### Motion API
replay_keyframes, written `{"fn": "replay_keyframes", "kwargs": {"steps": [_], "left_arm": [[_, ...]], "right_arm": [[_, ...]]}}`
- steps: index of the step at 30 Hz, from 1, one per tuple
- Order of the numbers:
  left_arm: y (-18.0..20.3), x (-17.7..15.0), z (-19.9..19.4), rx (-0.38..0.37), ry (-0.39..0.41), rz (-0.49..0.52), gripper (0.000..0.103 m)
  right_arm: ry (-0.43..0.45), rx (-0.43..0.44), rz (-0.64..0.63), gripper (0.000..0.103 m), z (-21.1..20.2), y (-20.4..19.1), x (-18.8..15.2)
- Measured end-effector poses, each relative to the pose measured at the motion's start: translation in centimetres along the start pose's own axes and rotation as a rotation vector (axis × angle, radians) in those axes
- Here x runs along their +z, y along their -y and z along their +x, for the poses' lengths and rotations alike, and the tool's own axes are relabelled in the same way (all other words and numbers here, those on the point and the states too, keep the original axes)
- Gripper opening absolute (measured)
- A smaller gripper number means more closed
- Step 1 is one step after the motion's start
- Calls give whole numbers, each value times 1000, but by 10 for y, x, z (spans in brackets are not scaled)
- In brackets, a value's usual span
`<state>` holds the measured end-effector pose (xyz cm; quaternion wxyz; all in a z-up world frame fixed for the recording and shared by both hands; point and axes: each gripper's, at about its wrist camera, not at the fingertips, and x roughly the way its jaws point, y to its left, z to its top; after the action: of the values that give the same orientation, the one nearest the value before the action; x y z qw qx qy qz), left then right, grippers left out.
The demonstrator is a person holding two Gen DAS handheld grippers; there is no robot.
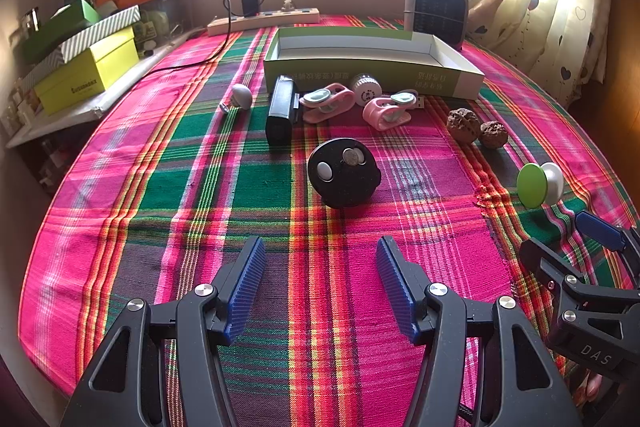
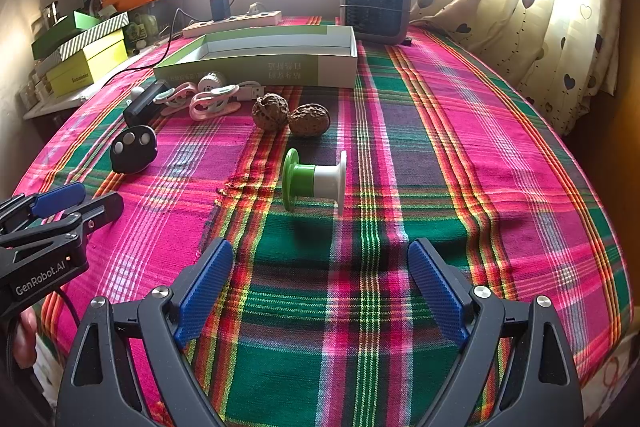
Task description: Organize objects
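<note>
Spool (image 2: 314,181) sideways, axis left-to-right.

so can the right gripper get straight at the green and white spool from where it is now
Probably yes. The spool lies on its side on the cloth dead ahead of the right gripper, whose jaws are open and empty, with only bare cloth between. The walnuts sit beyond it, out of the way.

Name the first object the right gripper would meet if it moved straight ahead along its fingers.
Probably the green-and-white spool, lying on its side on the plaid tablecloth ahead of the open right gripper; depth is uncertain.
</note>
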<state>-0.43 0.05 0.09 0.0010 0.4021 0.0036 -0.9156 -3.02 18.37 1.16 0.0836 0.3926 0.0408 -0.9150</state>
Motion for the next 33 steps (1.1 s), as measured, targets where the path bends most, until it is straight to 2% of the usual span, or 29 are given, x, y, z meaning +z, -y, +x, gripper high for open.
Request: {"fn": "replay_keyframes", "kwargs": {"steps": [14,27,33], "left_arm": [[-4,-3,2,-7,0,7,57],[-19,12,11,-74,-11,-15,57],[-17,22,19,-118,-20,17,57]], "right_arm": [[-3,-2,1,90,4,-1,1],[-43,8,-3,90,18,-8,19],[-59,18,10,90,25,-1,28]]}}
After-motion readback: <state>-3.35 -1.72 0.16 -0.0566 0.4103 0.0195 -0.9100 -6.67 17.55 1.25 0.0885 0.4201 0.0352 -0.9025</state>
